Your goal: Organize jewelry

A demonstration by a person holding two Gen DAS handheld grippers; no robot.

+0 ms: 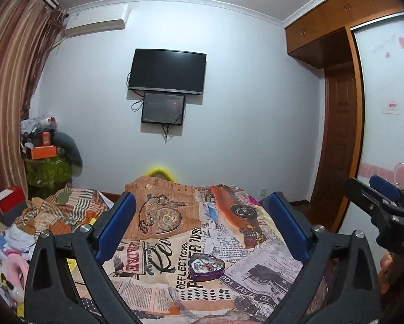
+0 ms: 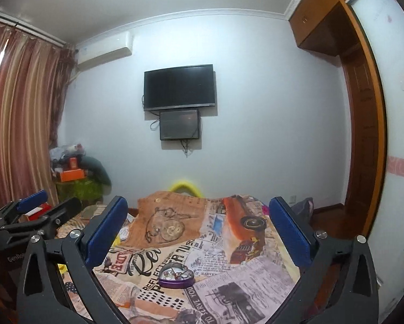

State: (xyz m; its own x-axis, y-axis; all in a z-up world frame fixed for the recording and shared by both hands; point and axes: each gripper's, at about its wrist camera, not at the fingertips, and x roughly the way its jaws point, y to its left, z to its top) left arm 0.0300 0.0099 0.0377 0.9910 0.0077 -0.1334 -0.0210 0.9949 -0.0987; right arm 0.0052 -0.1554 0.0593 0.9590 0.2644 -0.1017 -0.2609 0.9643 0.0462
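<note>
A purple heart-shaped tin (image 1: 206, 267) lies open on the newspaper-print cloth (image 1: 175, 245), with several rings and small jewelry pieces inside. It also shows in the right wrist view (image 2: 176, 275). My left gripper (image 1: 202, 218) is open and empty, held above and behind the tin. My right gripper (image 2: 199, 224) is open and empty, also above the tin. The right gripper shows at the right edge of the left wrist view (image 1: 383, 202); the left gripper shows at the left of the right wrist view (image 2: 37, 210).
The cloth covers a bed with rumpled bedding (image 1: 53, 210) on the left. A cluttered stand (image 1: 45, 156) is in the far left corner by the curtains (image 1: 10, 81). A TV (image 1: 167, 71) hangs on the far wall. A wooden wardrobe (image 1: 339, 108) stands right.
</note>
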